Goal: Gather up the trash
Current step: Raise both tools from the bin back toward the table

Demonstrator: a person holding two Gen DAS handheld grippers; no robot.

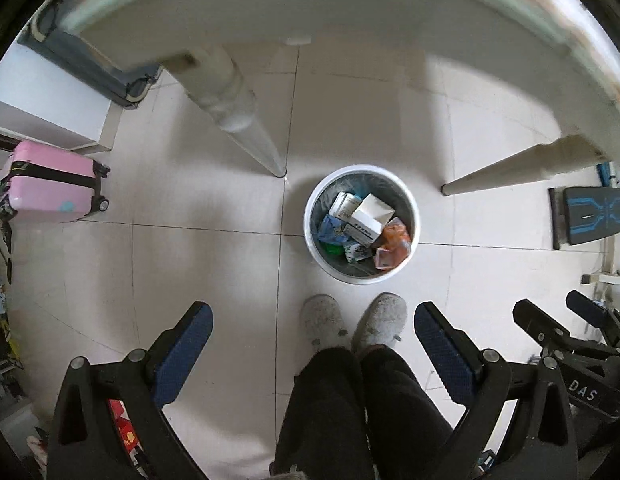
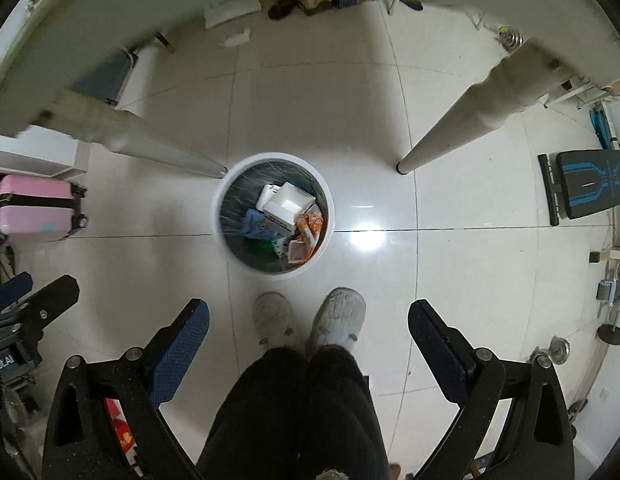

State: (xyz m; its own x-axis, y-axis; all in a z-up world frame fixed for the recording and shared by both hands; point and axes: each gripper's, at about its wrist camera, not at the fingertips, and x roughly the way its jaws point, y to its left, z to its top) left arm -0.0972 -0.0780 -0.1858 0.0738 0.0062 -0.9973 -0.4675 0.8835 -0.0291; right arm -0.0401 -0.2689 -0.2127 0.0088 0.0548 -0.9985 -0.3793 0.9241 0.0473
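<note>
White letters "DAS" stood on the black body of the right claw [image 1: 557,308], seen at the edge of the left wrist view. In the right wrist view the left claw [image 2: 34,288] bore a partly hidden mark ending in "ot.AI". Print on the boxes in the bin [image 1: 361,268] was too small to read.

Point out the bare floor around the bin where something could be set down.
Bare tiles lie between the trash bin and the pink suitcase, and right of the bin toward the black-and-blue bench. It is crowded in front by the slippers and behind by the table legs.

table [image 1: 310,0] rim blurred, cropped
</note>
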